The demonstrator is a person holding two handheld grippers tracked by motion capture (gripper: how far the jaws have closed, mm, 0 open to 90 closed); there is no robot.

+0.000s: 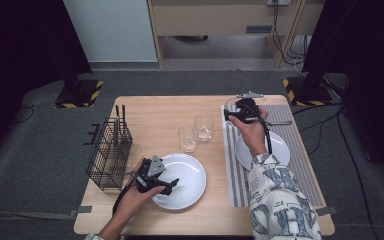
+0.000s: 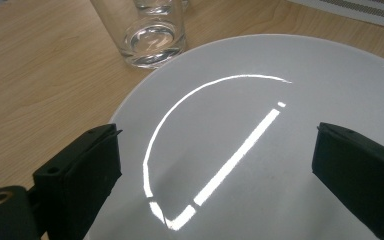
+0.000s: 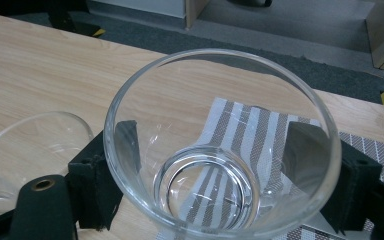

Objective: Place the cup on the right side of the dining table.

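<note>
Black jaws of our right gripper [image 3: 220,175] stand on either side of a clear glass tumbler [image 3: 222,145], closed against its wall, at the near-left corner of the striped placemat [image 3: 260,125]. We judge the tumbler light, rigid, slippery and fragile, so grip mid-wall with moderate force. It stands upright, long axis vertical, mouth upward; our left gripper [image 2: 215,170] hangs wide open and empty above the white plate [image 2: 290,65].

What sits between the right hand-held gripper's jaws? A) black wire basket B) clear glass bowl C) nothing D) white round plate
B: in the right gripper view the clear glass bowl sits between the black jaws of the right hand-held gripper, above the striped placemat.
</note>
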